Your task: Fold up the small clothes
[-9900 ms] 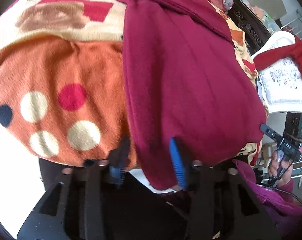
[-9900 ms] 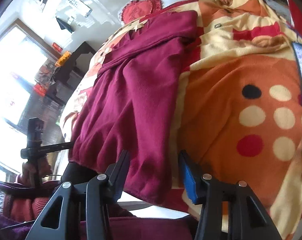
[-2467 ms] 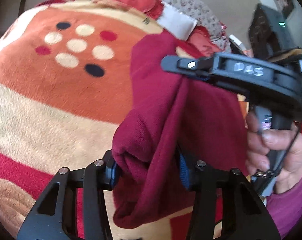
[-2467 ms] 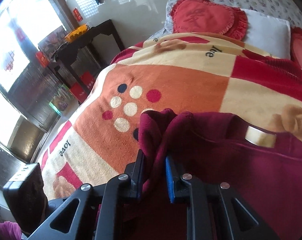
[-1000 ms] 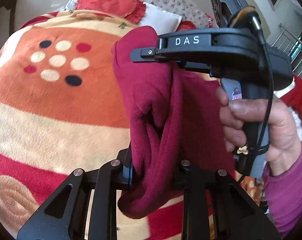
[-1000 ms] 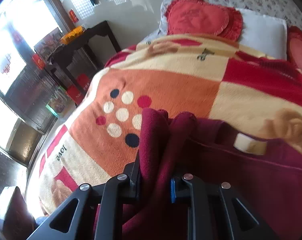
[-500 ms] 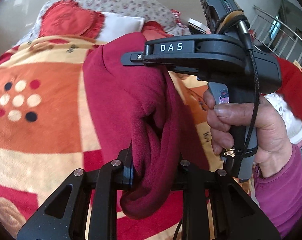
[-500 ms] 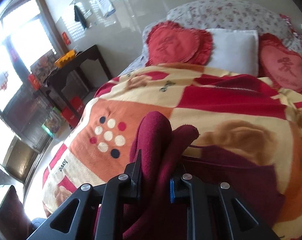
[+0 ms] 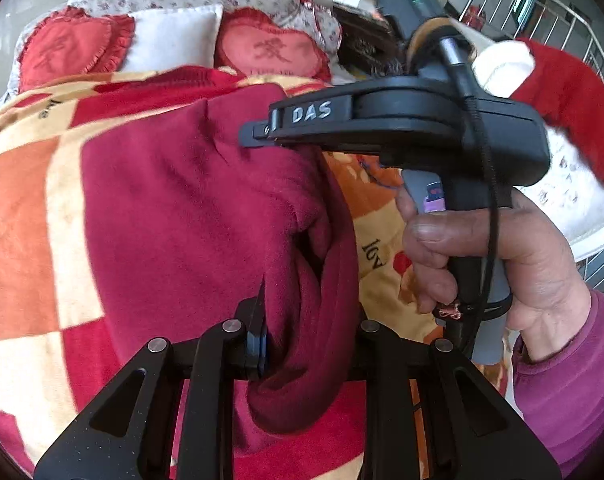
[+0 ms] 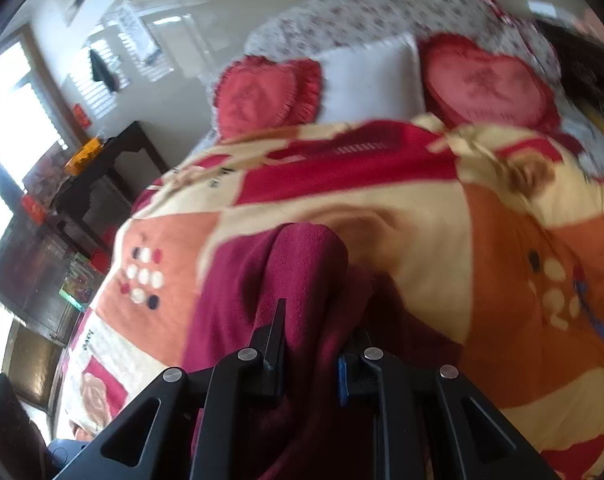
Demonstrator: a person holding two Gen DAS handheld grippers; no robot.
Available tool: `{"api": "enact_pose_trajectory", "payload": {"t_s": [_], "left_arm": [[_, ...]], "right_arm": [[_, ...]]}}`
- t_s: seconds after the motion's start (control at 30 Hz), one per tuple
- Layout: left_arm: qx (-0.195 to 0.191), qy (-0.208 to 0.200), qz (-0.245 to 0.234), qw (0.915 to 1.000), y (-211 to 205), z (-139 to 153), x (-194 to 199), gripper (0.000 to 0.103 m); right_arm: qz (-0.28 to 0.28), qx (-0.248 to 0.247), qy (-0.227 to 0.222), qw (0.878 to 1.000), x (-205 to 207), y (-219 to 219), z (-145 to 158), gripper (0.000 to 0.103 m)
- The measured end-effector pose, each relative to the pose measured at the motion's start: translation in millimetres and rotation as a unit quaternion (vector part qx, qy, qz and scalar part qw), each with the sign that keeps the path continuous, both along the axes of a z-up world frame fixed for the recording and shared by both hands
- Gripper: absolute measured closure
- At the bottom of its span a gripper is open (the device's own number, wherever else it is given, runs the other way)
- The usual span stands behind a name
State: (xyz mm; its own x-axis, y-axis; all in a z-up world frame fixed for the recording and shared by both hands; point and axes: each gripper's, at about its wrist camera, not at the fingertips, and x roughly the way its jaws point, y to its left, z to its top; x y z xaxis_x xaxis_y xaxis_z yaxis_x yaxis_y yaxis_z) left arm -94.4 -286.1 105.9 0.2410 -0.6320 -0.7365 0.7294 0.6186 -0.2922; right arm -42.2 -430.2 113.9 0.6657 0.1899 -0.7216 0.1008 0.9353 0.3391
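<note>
A dark red fleece garment (image 9: 189, 216) lies partly spread on the patterned blanket (image 9: 17, 208) of a bed. My left gripper (image 9: 308, 332) is shut on a thick bunched fold of it, which sags below the jaws. The right gripper (image 9: 261, 136), held by a person's hand (image 9: 502, 256), pinches the same garment higher up, seen side-on in the left wrist view. In the right wrist view my right gripper (image 10: 310, 336) is shut on a doubled fold of the garment (image 10: 302, 256), which humps up above the fingers.
Two red heart cushions (image 9: 273, 48) and a white pillow (image 9: 173, 36) lie at the head of the bed. A dark side table (image 10: 101, 168) stands left of the bed by bright windows. A red and white garment (image 9: 574, 92) hangs on a railing at right.
Both grippers have swung sideways across the bed with the garment in them, and both wrists rolled. The heart cushions and pillow have come into view, and more of the garment now lies spread on the blanket.
</note>
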Motion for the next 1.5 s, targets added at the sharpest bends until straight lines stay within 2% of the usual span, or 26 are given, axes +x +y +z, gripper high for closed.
{"api": "enact_pose_trajectory", "payload": {"t_s": [0.03,0.1,0.13,0.17,0.2,0.3,0.4,0.5,0.57,0.67,0.77,0.83,0.9,1.0,1.1,1.17,1.23,1.3,1.33,1.37,1.47,1.5], "left_arm": [[0.008,0.004,-0.004,1.0,-6,-5,0,0.081],[0.018,0.019,-0.011,0.9996,-11,-11,-1,0.069],[0.017,0.034,-0.022,0.999,-11,-13,0,0.066],[0.012,0.047,-0.033,0.9983,-7,-12,-1,0.06],[0.007,0.054,-0.044,0.9975,-2,-9,-4,0.056],[-0.004,0.032,-0.053,0.9981,27,7,-13,0.046],[-0.005,-0.001,-0.036,0.9993,54,16,-16,0.045],[0.039,-0.042,0.013,0.9983,70,8,-7,0.045],[0.052,-0.021,0.035,0.9978,76,-6,3,0.045],[0.059,-0.005,0.04,0.9974,78,-22,6,0.045],[0.084,-0.001,0.04,0.9957,71,-40,5,0.045],[0.095,0.011,0.042,0.9946,70,-54,6,0.045],[0.092,0.027,0.043,0.9945,72,-61,6,0.045],[0.087,0.015,0.046,0.995,74,-55,2,0.045],[0.08,0.005,0.052,0.9955,74,-46,0,0.045],[0.076,0.003,0.059,0.9953,72,-43,3,0.045],[0.076,0.004,0.064,0.9951,71,-43,5,0.045],[0.078,0.008,0.066,0.9947,69,-45,6,0.045],[0.079,0.008,0.065,0.9947,65,-46,8,0.045],[0.08,0.007,0.065,0.9946,64,-45,10,0.045],[0.08,0.008,0.062,0.9949,62,-47,13,0.045],[0.079,0.01,0.061,0.995,61,-48,14,0.045]], "right_arm": [[-0.002,0.0,0.005,1.0,0,-4,-7,0.086],[-0.004,0.01,0.018,1.0,-1,-12,-26,0.085],[-0.007,0.014,0.021,1.0,-2,-15,-31,0.079],[-0.017,0.014,0.02,1.0,-7,-20,-34,0.068],[-0.026,0.01,0.018,0.999,-12,-25,-33,0.065],[-0.038,-0.003,0.004,0.999,-37,-31,-18,0.062],[-0.031,-0.007,-0.032,0.999,-64,-23,5,0.062],[0.015,-0.004,-0.066,0.998,-84,1,26,0.062],[0.057,-0.007,-0.073,0.996,-93,26,32,0.062],[0.098,-0.018,-0.058,0.993,-99,51,20,0.063],[0.081,-0.057,-0.003,0.995,-107,56,-16,0.067],[0.051,-0.062,0.031,0.996,-113,49,-48,0.07],[0.051,-0.058,0.033,0.996,-122,48,-60,0.073],[0.059,-0.044,0.025,0.997,-130,42,-45,0.073],[0.023,-0.019,-0.021,0.999,-128,24,-16,0.071],[-0.014,-0.014,-0.043,0.999,-117,12,-4,0.061],[-0.049,-0.016,-0.027,0.998,-93,3,-7,0.054],[-0.061,-0.002,-0.004,0.998,-67,0,-17,0.054],[-0.057,0.011,0.001,0.998,-59,-2,-22,0.057],[-0.052,0.009,0.005,0.999,-49,-2,-27,0.068],[-0.063,-0.036,0.003,0.997,-43,1,-29,0.089],[-0.07,-0.046,0.001,0.997,-44,-1,-30,0.09]]}}
